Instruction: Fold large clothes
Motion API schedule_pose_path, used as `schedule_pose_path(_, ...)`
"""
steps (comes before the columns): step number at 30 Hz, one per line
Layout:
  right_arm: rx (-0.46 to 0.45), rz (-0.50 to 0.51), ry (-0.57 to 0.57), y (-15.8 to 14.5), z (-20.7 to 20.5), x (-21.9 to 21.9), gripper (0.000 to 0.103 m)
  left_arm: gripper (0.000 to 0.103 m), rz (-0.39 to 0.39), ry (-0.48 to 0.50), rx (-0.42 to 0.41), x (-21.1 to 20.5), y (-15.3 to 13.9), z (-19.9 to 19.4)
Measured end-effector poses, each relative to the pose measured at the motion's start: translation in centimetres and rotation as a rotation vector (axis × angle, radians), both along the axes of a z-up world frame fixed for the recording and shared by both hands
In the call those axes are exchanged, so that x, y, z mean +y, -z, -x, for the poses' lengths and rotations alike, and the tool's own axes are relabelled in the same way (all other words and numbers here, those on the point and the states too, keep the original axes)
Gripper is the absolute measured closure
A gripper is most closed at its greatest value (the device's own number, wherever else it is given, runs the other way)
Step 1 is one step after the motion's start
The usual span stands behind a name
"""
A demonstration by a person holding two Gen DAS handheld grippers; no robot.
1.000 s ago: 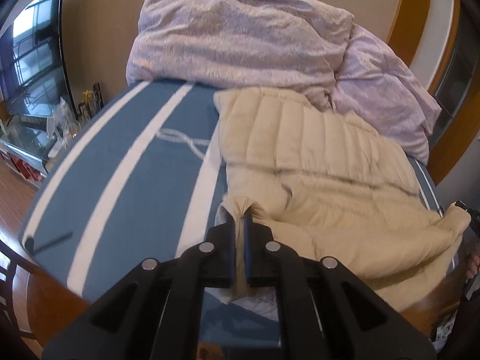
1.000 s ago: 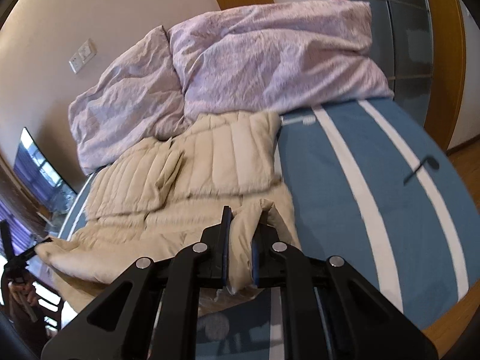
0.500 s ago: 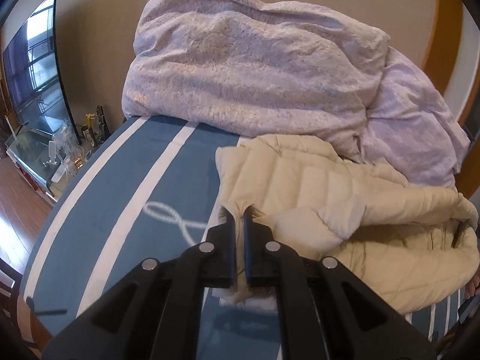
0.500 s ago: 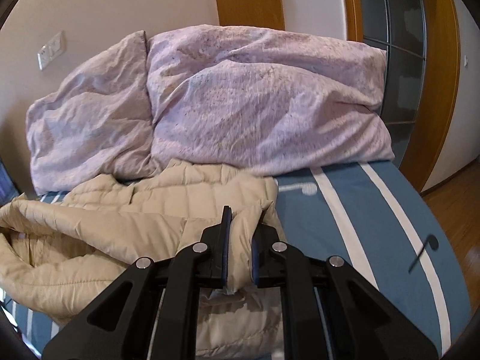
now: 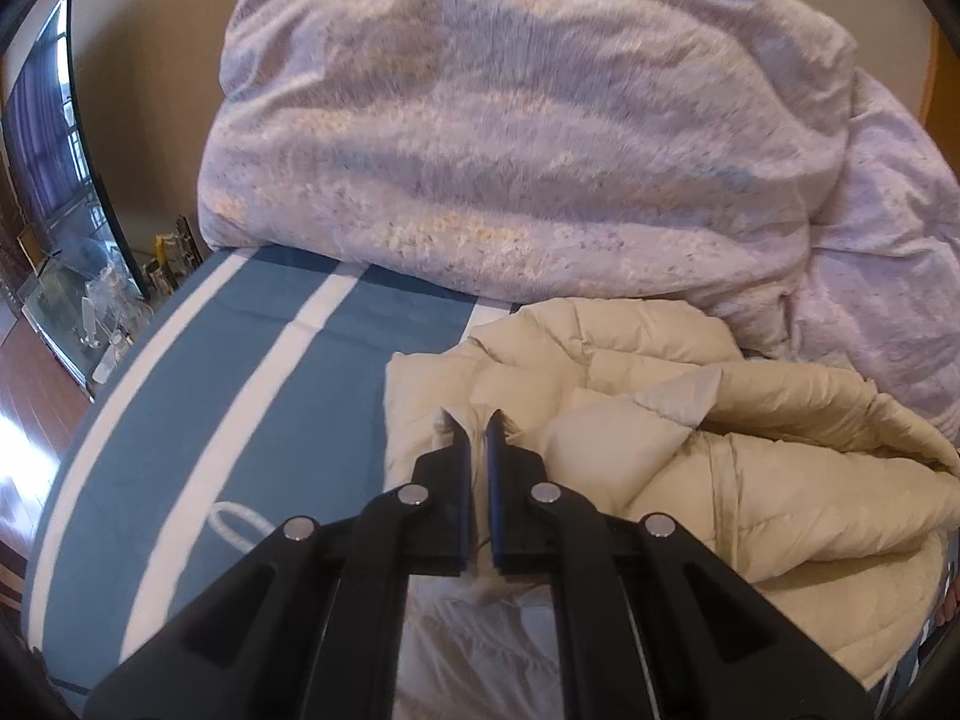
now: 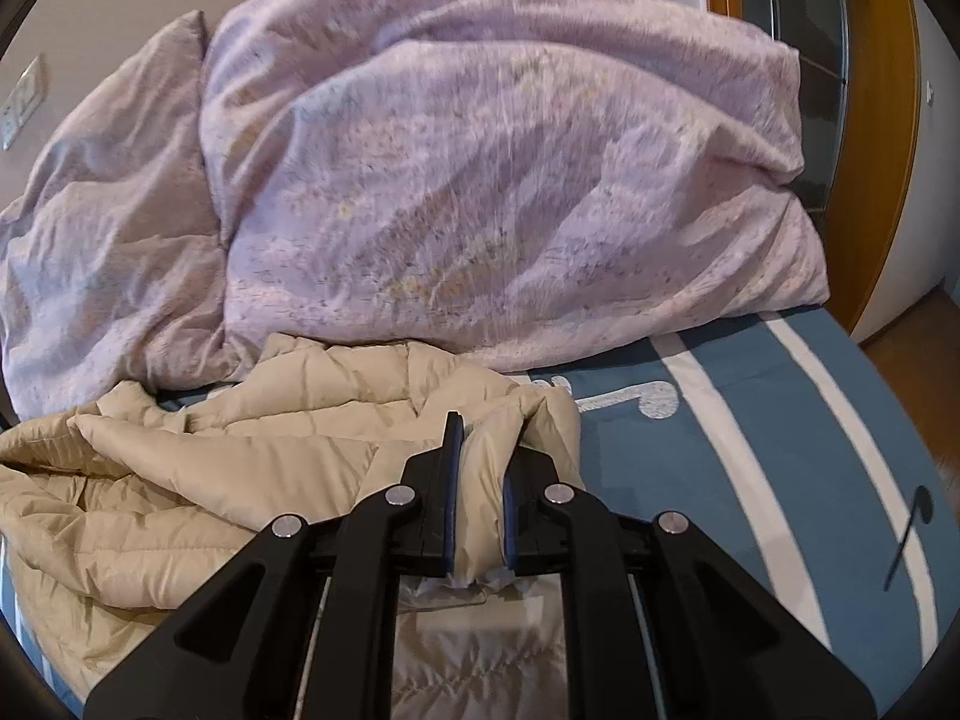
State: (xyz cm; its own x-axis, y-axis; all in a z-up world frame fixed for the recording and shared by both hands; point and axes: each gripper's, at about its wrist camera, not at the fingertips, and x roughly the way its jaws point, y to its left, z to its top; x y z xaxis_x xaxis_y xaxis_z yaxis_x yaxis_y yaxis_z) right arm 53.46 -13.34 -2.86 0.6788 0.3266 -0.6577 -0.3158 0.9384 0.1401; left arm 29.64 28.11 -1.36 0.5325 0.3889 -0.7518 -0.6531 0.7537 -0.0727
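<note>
While both edges of the cream quilted jacket are held, the fold is only half made: the garment lies bunched on the blue striped bed, its far side close against the lilac duvet heaped at the head. The left gripper is pinched down on a thin flap of the jacket, its jaws nearly together with fabric showing between them. The right gripper is clamped on a thicker roll of the same jacket, the padding bulging out between its jaws. Which parts of the jacket these are, hem or shoulder, is hard to say, since the fisheye views are blurred and the cloth is crumpled.

To do this step well, the two grips should likely travel together and level, so the carried edge lands parallel to the far edge rather than skewed. Keeping slight tension between the hands would flatten the ridge of loose padding lying across the middle. The edge is best lowered short of the duvet, so the jacket does not tuck under it. Release should come only once the layer rests on the layer below; puffy fabric tends to spring back, so a brief press before letting go would probably help.
</note>
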Motion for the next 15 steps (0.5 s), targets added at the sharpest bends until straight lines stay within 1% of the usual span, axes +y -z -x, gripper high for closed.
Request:
schedule_pose_path(5,0.002,-0.013,0.02,1.3,-1.5,0.6,0.092,0.097,0.009,-0.019,0.003,0.9,2.0,-2.0)
schedule_pose_path(7,-0.007,-0.017,0.039,1.8,-1.9,0.8,0.088,0.093,0.009,-0.034,0.001,1.1,2.5,-2.6)
schedule_pose_path(8,-0.007,-0.017,0.04,1.9,-2.1,0.9,0.079,0.093,0.011,-0.042,-0.003,1.2,2.8,-2.9)
schedule_pose_path(9,-0.004,-0.019,0.035,2.1,-2.2,1.1,0.066,0.089,0.019,-0.048,-0.008,1.3,3.0,-3.1)
schedule_pose_path(10,-0.004,-0.023,0.029,2.0,-2.2,1.2,0.059,0.087,0.024,-0.051,-0.012,1.3,3.0,-3.2)
schedule_pose_path(11,-0.019,-0.031,0.02,1.7,-1.8,1.2,0.044,0.081,0.032,-0.049,-0.02,1.3,2.9,-3.2)
schedule_pose_path(12,-0.041,-0.034,0.02,1.3,-1.4,1.1,0.032,0.072,0.034,-0.046,-0.026,1.4,2.7,-3.2)
schedule_pose_path(13,-0.085,-0.032,0.027,0.5,-0.7,0.9,0.026,0.064,0.028,-0.044,-0.038,1.3,2.3,-2.9)
schedule_pose_path(14,-0.131,-0.035,0.029,-0.3,0.1,0.7,0.024,0.044,0.011,-0.047,-0.047,1.2,1.8,-2.6)
schedule_pose_path(15,-0.155,-0.039,0.024,-0.9,0.6,0.4,0.024,0.031,-0.017,-0.054,-0.065,1.1,1.0,-1.9)
